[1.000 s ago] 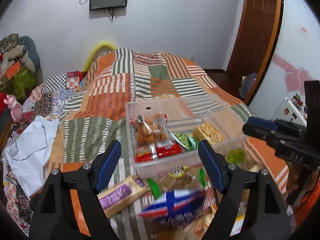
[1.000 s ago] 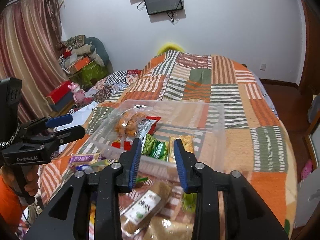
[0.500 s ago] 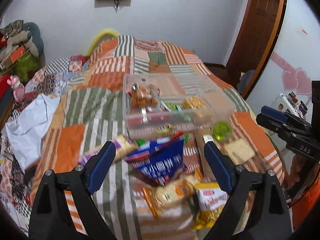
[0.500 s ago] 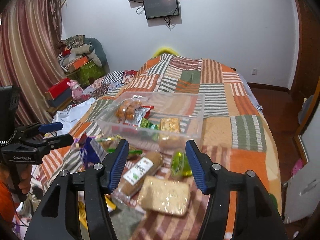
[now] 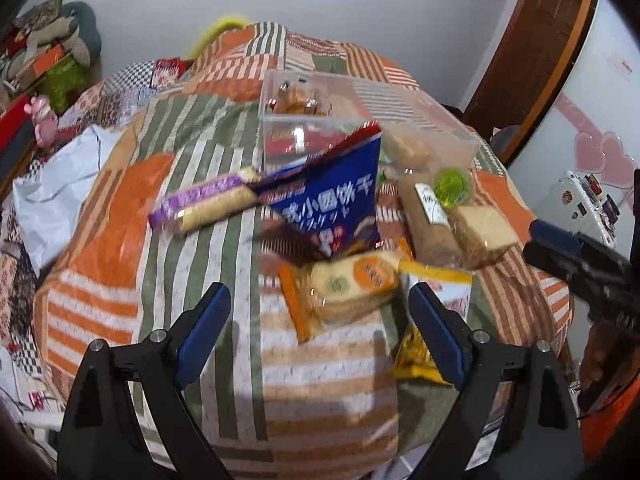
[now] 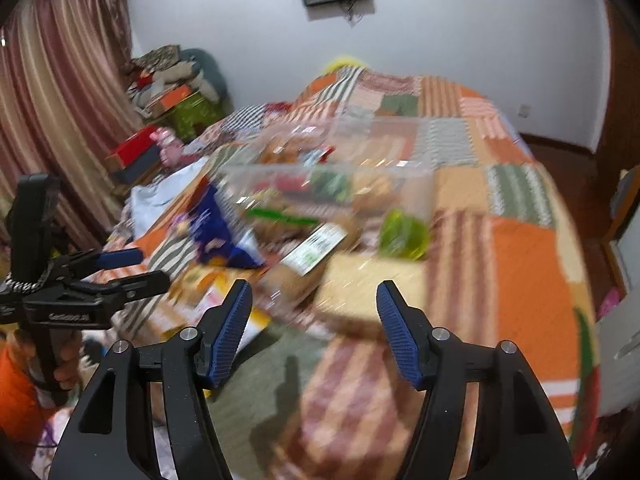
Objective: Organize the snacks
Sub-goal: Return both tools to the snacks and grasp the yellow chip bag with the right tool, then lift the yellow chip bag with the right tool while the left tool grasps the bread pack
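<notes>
snacks [image 5: 352,284] on quilt [image 5: 200,184]; both grippers [image 5: 320,312] [image 6: 314,304] empty, jaws apart.

One clear bin [image 5: 360,128], one patchwork bed [image 5: 192,280], and roughly eight loose snack packs [image 5: 348,288], blur permitting.

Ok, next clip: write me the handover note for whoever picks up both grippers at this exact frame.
Left gripper: jaws wide open, nothing between them, above the round biscuit pack.
Right gripper: jaws have just been opening, nothing held, over the pale cracker pack.
Clear bin sits on the quilt, further up the bed.
Done: a few packs are already inside the bin, including an orange snack bag.
Left: the loose pile in front of the bin, including the blue bag, purple wafer pack, green jelly cup, long brown pack and yellow bag.
</notes>
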A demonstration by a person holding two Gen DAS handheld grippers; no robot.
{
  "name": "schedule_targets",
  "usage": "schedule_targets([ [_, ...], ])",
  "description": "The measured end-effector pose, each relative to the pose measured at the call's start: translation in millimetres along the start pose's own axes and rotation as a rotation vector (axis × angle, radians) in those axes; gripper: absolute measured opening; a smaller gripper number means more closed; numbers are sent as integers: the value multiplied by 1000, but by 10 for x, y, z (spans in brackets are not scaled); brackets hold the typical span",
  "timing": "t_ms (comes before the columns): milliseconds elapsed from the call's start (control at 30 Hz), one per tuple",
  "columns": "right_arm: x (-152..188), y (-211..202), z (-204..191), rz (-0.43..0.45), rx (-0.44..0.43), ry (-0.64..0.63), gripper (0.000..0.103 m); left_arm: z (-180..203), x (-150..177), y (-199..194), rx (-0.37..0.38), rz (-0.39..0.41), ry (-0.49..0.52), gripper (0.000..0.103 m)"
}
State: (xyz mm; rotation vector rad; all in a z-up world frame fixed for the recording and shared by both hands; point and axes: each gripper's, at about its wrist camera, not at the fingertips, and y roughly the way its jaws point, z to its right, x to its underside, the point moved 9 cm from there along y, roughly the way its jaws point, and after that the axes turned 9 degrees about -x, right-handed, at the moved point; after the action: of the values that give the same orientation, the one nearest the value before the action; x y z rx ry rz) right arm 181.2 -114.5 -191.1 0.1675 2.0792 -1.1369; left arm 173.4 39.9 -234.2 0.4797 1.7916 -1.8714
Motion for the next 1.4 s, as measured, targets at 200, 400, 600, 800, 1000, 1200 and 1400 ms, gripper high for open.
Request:
schedule_targets([
  [200, 221, 238, -266, -73, -59, -7, 66, -105, 153, 29, -31, -17, 9, 91],
  [400, 331, 545, -450, -145, -121, 18, 66, -181, 247, 86, -16, -44, -28, 91],
  [600, 332, 672, -490, -145, -125, 8, 59, -158, 267, 115, -14, -49, -10, 91],
  [800, 338, 629, -440, -135, -144, 14, 39, -50, 133, 148, 8, -36, 8, 91],
  [1000, 293, 504, -378, -107, -138, 28, 27, 162, -53, 275, 38, -20, 60, 91],
  [1200, 220, 335, -269, -64, -102, 18, 22, 311, -164, 484, 83, -48, 66, 91],
  [1400, 170, 240, -178, -36, -90, 41, 21, 433, -59, 497, 120, -77, 89, 91],
])
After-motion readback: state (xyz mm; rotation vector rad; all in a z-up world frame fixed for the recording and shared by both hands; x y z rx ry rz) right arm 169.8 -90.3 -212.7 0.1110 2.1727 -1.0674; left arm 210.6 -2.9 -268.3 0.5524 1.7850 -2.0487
